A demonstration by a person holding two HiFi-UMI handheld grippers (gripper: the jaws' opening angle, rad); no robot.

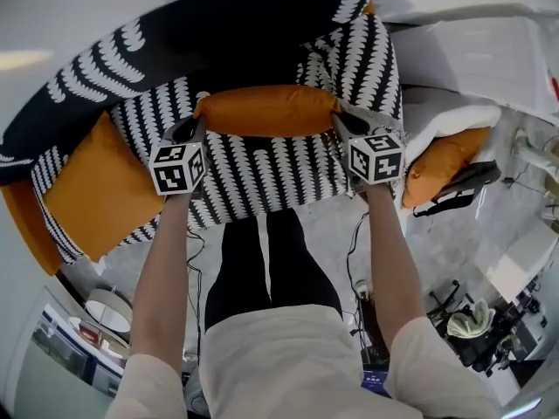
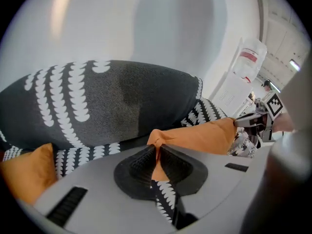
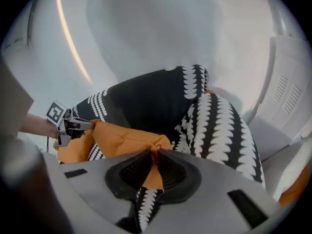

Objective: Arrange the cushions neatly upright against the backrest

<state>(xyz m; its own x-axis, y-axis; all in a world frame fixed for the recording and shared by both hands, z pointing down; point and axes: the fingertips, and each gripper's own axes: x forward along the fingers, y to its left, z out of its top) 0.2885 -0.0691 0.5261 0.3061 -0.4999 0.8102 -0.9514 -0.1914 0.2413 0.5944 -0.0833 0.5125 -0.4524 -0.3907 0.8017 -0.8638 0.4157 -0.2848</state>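
An orange cushion [image 1: 266,110] is held across the middle of a black-and-white patterned sofa seat [image 1: 262,177], lifted by both ends. My left gripper [image 1: 197,117] is shut on the cushion's left corner [image 2: 157,139]. My right gripper [image 1: 339,116] is shut on its right corner [image 3: 155,152]. In each gripper view the orange fabric is pinched between the black pads. The dark backrest [image 1: 201,42] curves behind the cushion. A second orange cushion [image 1: 96,190] lies at the left end of the sofa. A third orange cushion [image 1: 437,164] rests at the right, off the seat.
A patterned cushion or armrest [image 1: 362,59] stands at the sofa's right end. White furniture and boxes [image 1: 480,51] sit to the right. Cables and clutter [image 1: 472,321] lie on the floor near the person's legs [image 1: 266,269].
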